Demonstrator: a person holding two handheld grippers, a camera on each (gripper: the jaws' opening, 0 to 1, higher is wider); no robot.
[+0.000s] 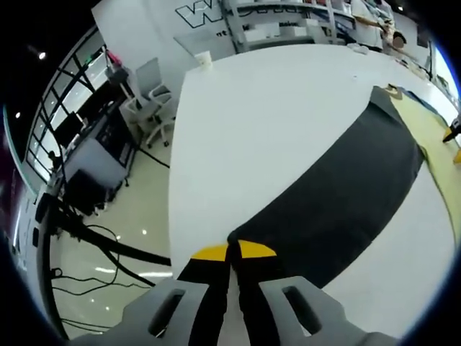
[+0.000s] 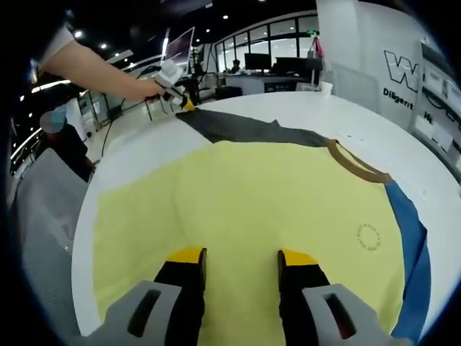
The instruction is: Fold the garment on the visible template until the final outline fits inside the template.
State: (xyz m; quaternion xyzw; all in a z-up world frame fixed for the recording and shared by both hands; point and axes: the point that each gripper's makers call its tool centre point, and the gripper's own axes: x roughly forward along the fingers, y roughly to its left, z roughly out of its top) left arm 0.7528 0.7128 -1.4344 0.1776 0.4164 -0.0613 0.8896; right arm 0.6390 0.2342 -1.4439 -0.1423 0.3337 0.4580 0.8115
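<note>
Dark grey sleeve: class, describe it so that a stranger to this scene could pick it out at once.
Start at the big white table, where a yellow T-shirt lies flat. The dark grey sleeve stretches out from its body to the left gripper, whose jaws are shut on its end. The other sleeve is blue.

You are looking at white office chairs (image 1: 153, 108) standing at the upper left of the left gripper view, black cables (image 1: 101, 249) lying across the glossy floor (image 1: 140, 209) at lower left, and monitors (image 2: 270, 63) sitting along the top of the right gripper view.
</note>
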